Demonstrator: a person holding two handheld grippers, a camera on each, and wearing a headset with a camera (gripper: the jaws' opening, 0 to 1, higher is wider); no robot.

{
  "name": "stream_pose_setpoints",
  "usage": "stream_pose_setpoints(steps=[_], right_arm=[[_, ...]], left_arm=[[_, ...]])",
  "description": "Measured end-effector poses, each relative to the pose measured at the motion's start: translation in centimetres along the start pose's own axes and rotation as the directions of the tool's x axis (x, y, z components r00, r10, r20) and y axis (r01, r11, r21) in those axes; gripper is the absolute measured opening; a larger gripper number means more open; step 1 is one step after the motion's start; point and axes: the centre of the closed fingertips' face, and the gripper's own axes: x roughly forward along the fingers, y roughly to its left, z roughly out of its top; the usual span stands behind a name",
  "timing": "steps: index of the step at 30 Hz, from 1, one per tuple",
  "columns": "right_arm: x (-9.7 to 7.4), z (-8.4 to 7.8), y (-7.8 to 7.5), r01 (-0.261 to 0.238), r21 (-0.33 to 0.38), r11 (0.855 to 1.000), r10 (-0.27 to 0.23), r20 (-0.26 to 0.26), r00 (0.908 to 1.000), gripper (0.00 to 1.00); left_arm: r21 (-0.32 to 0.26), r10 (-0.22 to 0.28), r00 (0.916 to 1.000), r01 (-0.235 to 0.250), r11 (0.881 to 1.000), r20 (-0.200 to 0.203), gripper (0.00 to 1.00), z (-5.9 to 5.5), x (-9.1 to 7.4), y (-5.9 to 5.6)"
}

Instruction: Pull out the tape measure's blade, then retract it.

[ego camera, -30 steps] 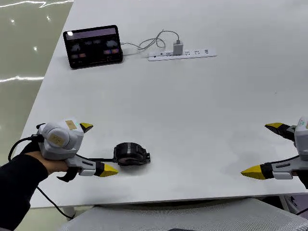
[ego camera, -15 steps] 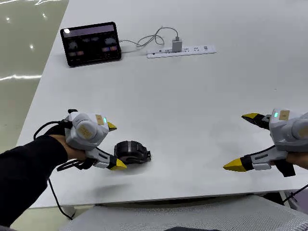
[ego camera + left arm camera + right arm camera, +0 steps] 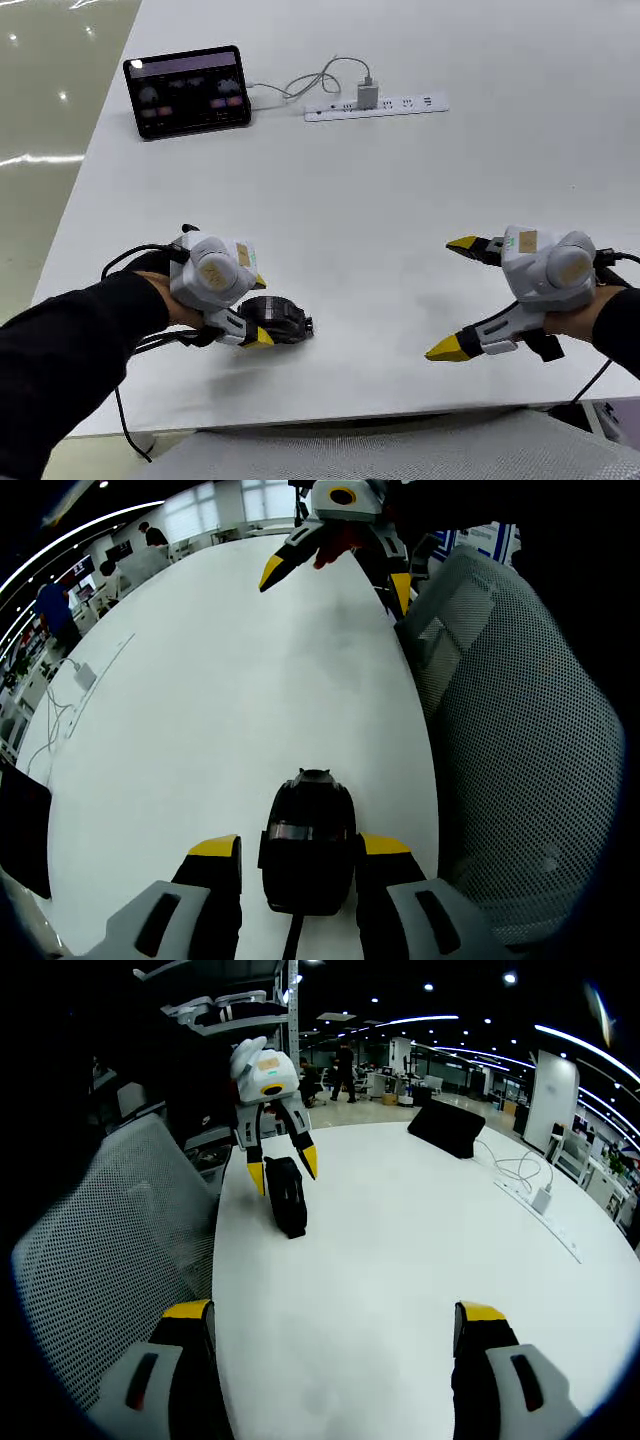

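Black tape measure [image 3: 282,320] lies on white tabletop [image 3: 400,200] near front edge, blade in. Left hand-held gripper [image 3: 261,310] straddles it, jaws parted, slim gap each side. Right hand-held gripper [image 3: 450,296] spread wide over bare tabletop, well apart. Tablet [image 3: 187,90] screen writing too small to read.

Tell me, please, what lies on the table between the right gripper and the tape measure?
Nothing: the white table between the right gripper and the tape measure is bare, as the head view and the right gripper view both show.
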Motion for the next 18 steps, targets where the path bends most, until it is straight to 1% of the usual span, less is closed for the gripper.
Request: stream_pose_setpoints(steps=[2, 3, 4, 6, 7, 8, 9, 10, 11, 12, 13, 15, 17, 18], right_arm=[[0.9, 0.5, 0.3, -0.023, -0.014, 1.0, 0.023, 0.002, 0.9997, 0.92], [1.3, 0.7, 0.5, -0.032, -0.019, 0.999, 0.032, 0.005, 0.9995, 0.91], [1.8, 0.9, 0.6, -0.04, -0.025, 0.999, 0.04, 0.008, 0.9992, 0.9], [2.4, 1.2, 0.7, -0.054, -0.036, 0.998, 0.055, 0.01, 0.9985, 0.88], [2.9, 1.5, 0.8, -0.061, -0.04, 0.997, 0.062, 0.013, 0.998, 0.88], [3.2, 1.7, 0.9, -0.068, -0.044, 0.997, 0.068, 0.013, 0.9976, 0.87], [3.6, 2.0, 1.0, -0.076, -0.048, 0.996, 0.077, 0.016, 0.9969, 0.85], [4.0, 2.1, 1.0, -0.077, -0.047, 0.996, 0.078, 0.02, 0.9967, 0.84], [4.4, 2.2, 1.2, -0.09, -0.047, 0.995, 0.091, 0.022, 0.9956, 0.82], [4.9, 2.2, 1.6, -0.114, -0.054, 0.992, 0.115, 0.013, 0.9933, 0.81], [5.3, 2.3, 1.6, -0.115, -0.055, 0.992, 0.116, 0.012, 0.9932, 0.8], [6.3, 2.8, 1.8, -0.133, -0.036, 0.99, 0.134, 0.021, 0.9908, 0.79], [7.2, 3.1, 1.9, -0.135, -0.044, 0.99, 0.136, 0.024, 0.9904, 0.73], [7.6, 3.1, 2.1, -0.143, -0.052, 0.988, 0.145, 0.018, 0.9893, 0.72]], left_arm=[[-0.007, -0.005, 1.0, 0.005, 1.0, -0.007, 0.38, 0.1, 0.3, -0.1], [0.001, -0.023, 0.9997, 0.023, 1.0, -0.011, 0.34, 0.1, 0.3, -0.4], [0.01, -0.018, 0.9997, 0.019, 1.0, -0.016, 0.33, 0.0, 0.5, -0.6], [-0.01, -0.01, 0.9998, 0.01, 1.0, -0.015, 0.33, -0.1, 0.5, -0.4], [-0.013, -0.008, 1.0, 0.008, 1.0, -0.003, 0.33, -0.1, 0.4, -0.3], [-0.013, -0.01, 0.9999, 0.01, 1.0, 0.0, 0.33, -0.1, 0.4, -0.3], [-0.008, -0.012, 0.9999, 0.012, 1.0, 0.0, 0.32, -0.1, 0.4, -0.3], [0.009, -0.011, 0.9999, 0.011, 1.0, -0.005, 0.32, -0.1, 0.5, -0.4], [0.021, -0.012, 0.9999, 0.012, 1.0, -0.012, 0.32, -0.1, 0.5, -0.5], [0.026, -0.01, 0.9998, 0.011, 1.0, -0.015, 0.32, -0.1, 0.6, -0.5], [0.028, -0.009, 0.9998, 0.01, 1.0, -0.016, 0.32, -0.1, 0.5, -0.5], [0.025, -0.008, 0.9999, 0.009, 1.0, -0.013, 0.32, -0.1, 0.5, -0.4], [0.023, -0.007, 0.9999, 0.008, 1.0, -0.011, 0.32, -0.1, 0.5, -0.4], [0.028, -0.007, 0.9999, 0.008, 1.0, -0.011, 0.32, -0.1, 0.5, -0.4]])
